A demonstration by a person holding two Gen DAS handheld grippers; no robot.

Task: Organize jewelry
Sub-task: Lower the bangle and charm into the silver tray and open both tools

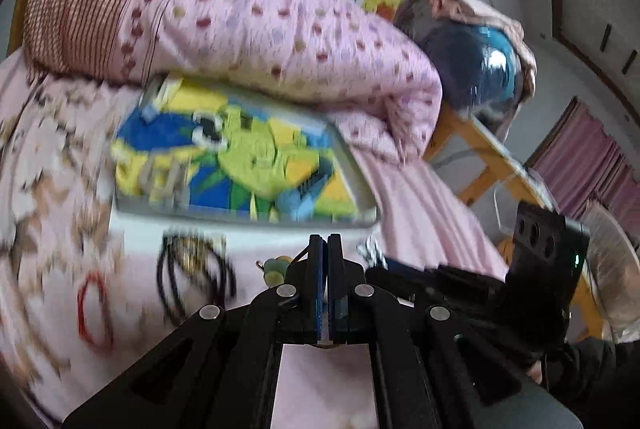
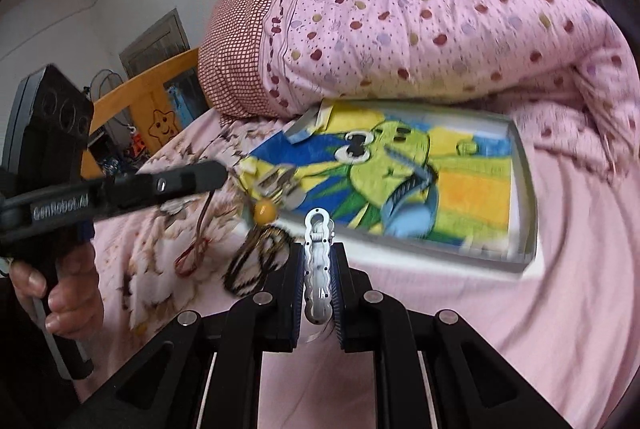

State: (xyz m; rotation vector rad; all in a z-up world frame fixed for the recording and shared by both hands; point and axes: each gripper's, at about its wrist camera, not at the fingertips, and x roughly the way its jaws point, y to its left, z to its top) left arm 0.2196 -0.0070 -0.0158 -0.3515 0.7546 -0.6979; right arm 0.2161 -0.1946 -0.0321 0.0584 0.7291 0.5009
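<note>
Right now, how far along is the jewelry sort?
Done: a few pieces already lie in the tray, including a blue clip.
In hand: the right gripper is shut on a silver hair clip; the left gripper is shut on a cord with a yellow bead.
Left: black hair ties and a red loop still lie on the pink sheet.

Black left gripper [image 2: 216,171] marked "GenRobot.AI"; silver pivot screws, blue-edged jaws.
</note>
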